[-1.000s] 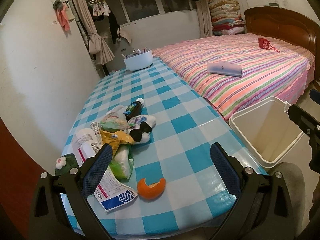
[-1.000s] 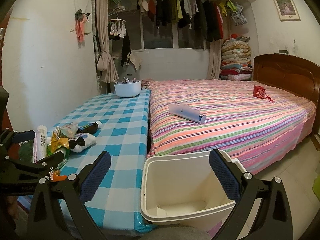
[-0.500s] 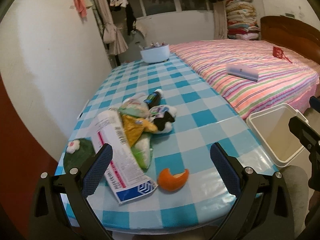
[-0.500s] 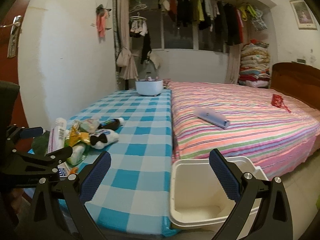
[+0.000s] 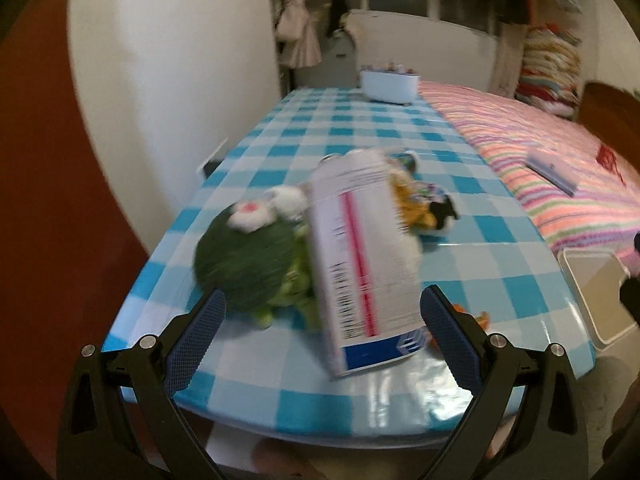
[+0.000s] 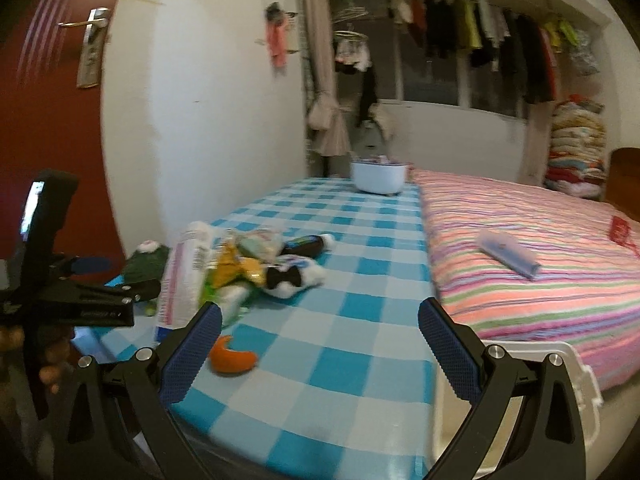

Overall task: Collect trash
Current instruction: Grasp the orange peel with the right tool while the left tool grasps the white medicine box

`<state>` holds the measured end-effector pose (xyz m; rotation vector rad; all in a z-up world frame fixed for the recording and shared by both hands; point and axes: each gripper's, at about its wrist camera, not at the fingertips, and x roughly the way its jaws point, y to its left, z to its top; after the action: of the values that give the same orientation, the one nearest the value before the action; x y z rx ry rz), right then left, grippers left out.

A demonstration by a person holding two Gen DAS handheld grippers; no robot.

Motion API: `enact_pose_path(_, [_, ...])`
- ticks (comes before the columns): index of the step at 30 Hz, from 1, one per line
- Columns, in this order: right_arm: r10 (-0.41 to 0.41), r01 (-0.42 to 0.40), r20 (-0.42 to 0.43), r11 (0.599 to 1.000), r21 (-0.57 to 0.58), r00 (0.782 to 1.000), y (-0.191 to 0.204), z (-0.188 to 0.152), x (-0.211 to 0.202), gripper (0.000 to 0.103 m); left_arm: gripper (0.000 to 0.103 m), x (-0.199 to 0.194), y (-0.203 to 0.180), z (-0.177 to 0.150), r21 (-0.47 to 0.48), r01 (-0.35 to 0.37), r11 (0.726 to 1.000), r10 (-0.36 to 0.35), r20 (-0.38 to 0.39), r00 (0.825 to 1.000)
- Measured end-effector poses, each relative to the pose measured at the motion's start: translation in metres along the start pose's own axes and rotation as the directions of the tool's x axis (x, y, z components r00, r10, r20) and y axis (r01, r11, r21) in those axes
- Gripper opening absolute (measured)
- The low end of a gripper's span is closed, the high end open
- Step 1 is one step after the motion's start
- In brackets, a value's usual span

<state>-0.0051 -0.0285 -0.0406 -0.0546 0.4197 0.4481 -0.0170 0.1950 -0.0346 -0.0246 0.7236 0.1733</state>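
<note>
Left gripper (image 5: 320, 332) stands wide, holding nothing; the white carton (image 5: 360, 256) lies between its fingers, running toward 12 o'clock. A green plush (image 5: 244, 256) touches the carton at 10 o'clock. Right gripper (image 6: 320, 352) is likewise wide and unloaded, with the orange peel (image 6: 232, 356) just beside its left finger at 9 o'clock. The table (image 6: 340, 380) edge runs beneath both. Only the right view shows the bin (image 6: 576, 364) rim clearly, at 3 o'clock.

Both grippers point toward twelve o'clock, jaws spread wide and holding nothing: left gripper (image 5: 322, 330), right gripper (image 6: 320, 340) alongside.
</note>
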Motion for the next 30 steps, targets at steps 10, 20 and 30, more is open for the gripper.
enact_pose_path(10, [0.262,-0.281,-0.154,0.953,-0.114,0.953,0.032,-0.001,0.059,0.096,0.097,0.008,0.039,-0.014,-0.131,0.036,0.991,-0.044,-0.053,0.998])
enact_pose_path(20, [0.391,-0.485,-0.369,0.848,-0.211,0.844,0.041,-0.016,0.111,0.096,0.097,0.023,0.031,-0.018,-0.131,0.048,0.99,-0.061,-0.094,0.994])
enact_pose_path(30, [0.422,-0.573,-0.512,0.8,-0.178,0.748,0.051,-0.03,0.137,0.073,0.097,0.036,0.019,-0.013,-0.116,0.057,0.992,-0.07,-0.112,0.991])
